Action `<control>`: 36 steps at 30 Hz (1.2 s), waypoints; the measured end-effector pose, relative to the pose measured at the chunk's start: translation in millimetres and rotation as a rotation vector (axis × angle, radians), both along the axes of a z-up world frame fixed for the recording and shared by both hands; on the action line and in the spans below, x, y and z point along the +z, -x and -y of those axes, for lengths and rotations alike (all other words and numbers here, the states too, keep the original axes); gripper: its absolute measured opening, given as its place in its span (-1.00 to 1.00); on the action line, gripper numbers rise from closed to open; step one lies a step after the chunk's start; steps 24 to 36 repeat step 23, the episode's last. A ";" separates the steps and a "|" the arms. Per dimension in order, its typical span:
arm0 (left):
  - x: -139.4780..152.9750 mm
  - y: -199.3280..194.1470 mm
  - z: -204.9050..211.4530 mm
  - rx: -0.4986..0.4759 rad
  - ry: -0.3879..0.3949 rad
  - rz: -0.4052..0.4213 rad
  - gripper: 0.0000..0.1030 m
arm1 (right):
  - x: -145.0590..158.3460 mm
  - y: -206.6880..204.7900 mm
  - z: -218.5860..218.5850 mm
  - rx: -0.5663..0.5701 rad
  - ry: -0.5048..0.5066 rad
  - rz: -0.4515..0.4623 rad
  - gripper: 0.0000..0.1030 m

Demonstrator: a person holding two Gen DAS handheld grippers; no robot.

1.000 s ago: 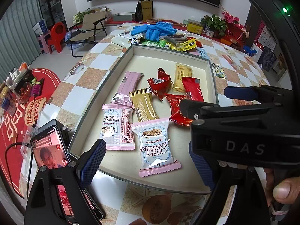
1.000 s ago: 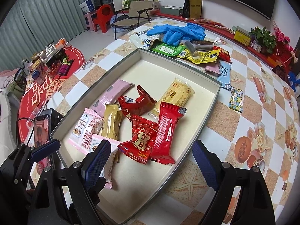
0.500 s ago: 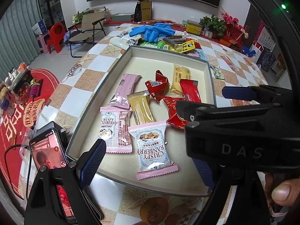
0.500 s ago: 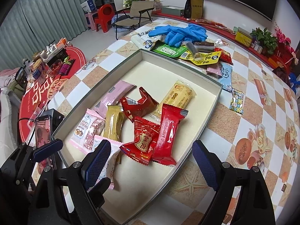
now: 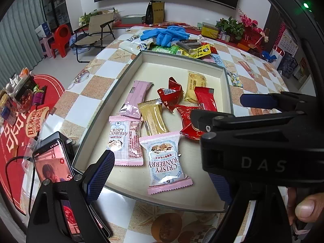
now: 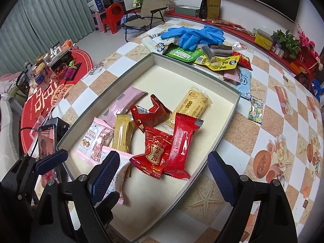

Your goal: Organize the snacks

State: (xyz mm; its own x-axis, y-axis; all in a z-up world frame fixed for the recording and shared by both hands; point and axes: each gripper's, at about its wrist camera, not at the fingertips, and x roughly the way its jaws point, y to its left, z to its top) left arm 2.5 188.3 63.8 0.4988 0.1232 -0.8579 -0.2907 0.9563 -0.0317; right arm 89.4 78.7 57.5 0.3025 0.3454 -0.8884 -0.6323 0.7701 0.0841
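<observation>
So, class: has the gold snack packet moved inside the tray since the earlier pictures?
No. The gold snack packet lies between the same pink and red wrappers, against the tray; only the camera view shifted.

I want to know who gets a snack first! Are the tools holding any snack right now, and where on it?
No. Both the left tool and the right tool are open and hold nothing. The snacks lie loose in the tray.

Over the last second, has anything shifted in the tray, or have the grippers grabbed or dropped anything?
Nothing was taken hold of or let go. Both views drift slightly, so the grippers seem to have eased back a little from the tray. The left gripper and right gripper stay open and empty. The Crispy Cranberry packs, the gold pack and the red packs lie as before.
</observation>
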 end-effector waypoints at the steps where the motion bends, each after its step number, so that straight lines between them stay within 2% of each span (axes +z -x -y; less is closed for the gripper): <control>1: 0.2 0.3 0.0 0.001 0.000 0.000 0.78 | -0.1 -0.1 0.2 0.000 -0.001 0.000 0.74; 36: 1.9 6.2 2.2 0.014 -0.010 0.011 0.78 | 3.7 2.4 10.1 -0.011 -0.012 0.006 0.74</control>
